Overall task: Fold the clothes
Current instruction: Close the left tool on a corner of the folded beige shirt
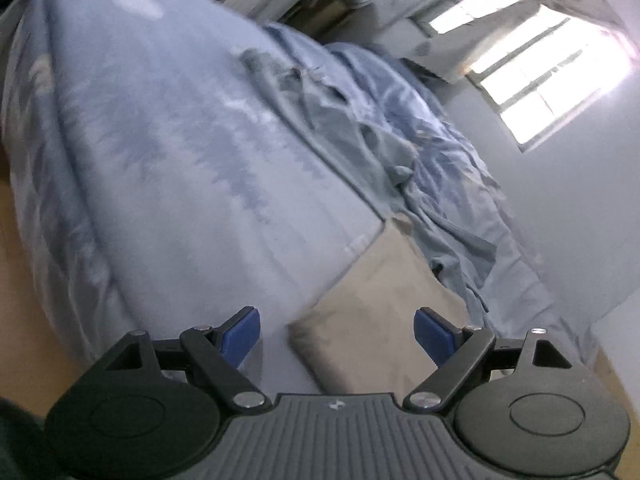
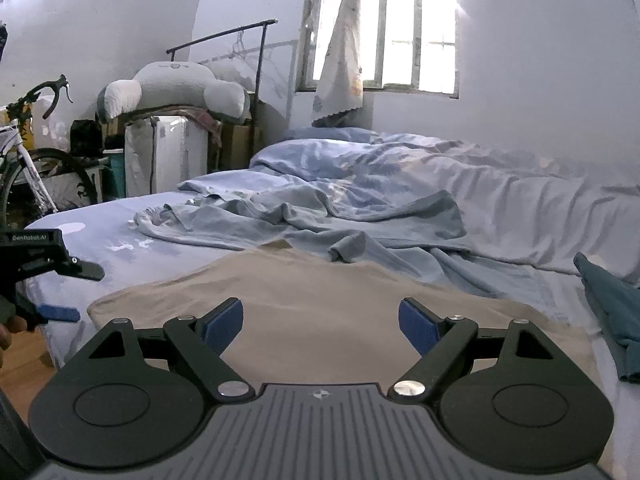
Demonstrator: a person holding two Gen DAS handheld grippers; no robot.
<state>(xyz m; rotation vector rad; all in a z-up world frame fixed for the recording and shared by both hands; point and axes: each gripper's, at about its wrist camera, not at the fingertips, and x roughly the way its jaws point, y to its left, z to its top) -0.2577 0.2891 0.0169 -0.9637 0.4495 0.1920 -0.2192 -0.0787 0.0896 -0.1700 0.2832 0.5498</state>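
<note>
A beige garment (image 2: 320, 292) lies flat on the near part of the bed, its left corner close to the bed's edge. My right gripper (image 2: 320, 320) hovers over its near edge, open, with nothing between the blue pads. My left gripper (image 1: 336, 328) is also open and empty, rolled to one side, just off the beige garment's (image 1: 380, 300) corner. The right wrist view shows the left gripper (image 2: 68, 290) at the far left, beside the bed's edge. Behind the beige piece lies a crumpled grey-blue garment (image 2: 280, 216), which the left wrist view also shows as a grey-blue heap (image 1: 344, 128).
A pale blue sheet (image 2: 100, 240) covers the bed and a rumpled duvet (image 2: 440, 168) lies along the wall. A teal garment (image 2: 612, 312) lies at the right. A bicycle (image 2: 28, 168), boxes and a cushion (image 2: 176, 84) stand beyond the bed. Wooden floor (image 1: 24, 280) borders the bed.
</note>
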